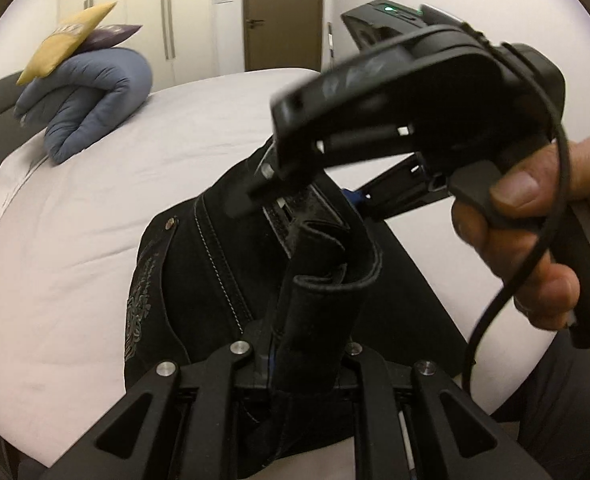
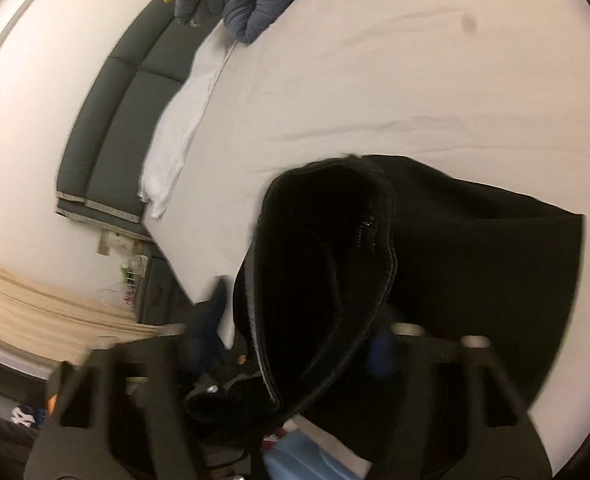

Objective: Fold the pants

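Note:
Black pants with white stitching and an embroidered pocket hang bunched above the white bed. My left gripper is shut on a rolled fold of the waistband. My right gripper, held in a hand, is shut on the same waistband a little farther along. In the right wrist view the pants drape from my right gripper down onto the bed, with the waistband's inside facing the camera.
A folded blue duvet with a yellow pillow lies at the bed's head. A grey headboard runs along the bed. A door and wardrobes stand beyond. Clutter lies on the floor beside the bed.

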Demonstrator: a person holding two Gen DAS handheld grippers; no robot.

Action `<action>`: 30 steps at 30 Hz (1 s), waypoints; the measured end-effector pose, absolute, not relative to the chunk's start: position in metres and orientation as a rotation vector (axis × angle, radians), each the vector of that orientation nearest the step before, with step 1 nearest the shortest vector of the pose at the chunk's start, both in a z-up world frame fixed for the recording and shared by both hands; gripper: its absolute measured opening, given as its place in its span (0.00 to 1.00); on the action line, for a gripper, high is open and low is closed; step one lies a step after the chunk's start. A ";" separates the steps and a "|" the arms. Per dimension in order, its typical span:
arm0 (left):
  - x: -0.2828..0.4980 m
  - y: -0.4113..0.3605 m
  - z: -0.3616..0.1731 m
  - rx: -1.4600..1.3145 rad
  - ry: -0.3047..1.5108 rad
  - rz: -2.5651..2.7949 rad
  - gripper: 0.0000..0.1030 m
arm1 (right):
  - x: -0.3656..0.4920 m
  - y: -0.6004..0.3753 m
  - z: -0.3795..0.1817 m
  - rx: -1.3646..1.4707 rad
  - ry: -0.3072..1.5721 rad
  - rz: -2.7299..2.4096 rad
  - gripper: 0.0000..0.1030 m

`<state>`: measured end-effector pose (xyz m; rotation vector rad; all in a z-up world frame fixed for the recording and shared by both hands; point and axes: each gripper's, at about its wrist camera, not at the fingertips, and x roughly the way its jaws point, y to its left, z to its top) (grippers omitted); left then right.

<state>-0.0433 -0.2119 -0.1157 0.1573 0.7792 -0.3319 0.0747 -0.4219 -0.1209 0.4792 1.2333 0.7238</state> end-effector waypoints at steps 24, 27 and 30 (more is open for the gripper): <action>-0.042 -0.329 -0.180 0.340 0.892 -0.473 0.19 | 0.049 -0.544 -0.247 0.682 1.177 0.560 0.15; -0.043 -0.330 -0.185 0.308 0.888 -0.479 0.29 | 0.048 -0.552 -0.266 0.742 1.155 0.598 0.15; -0.045 -0.316 -0.168 0.207 0.900 -0.553 0.72 | 0.047 -0.561 -0.269 0.808 1.160 0.609 0.20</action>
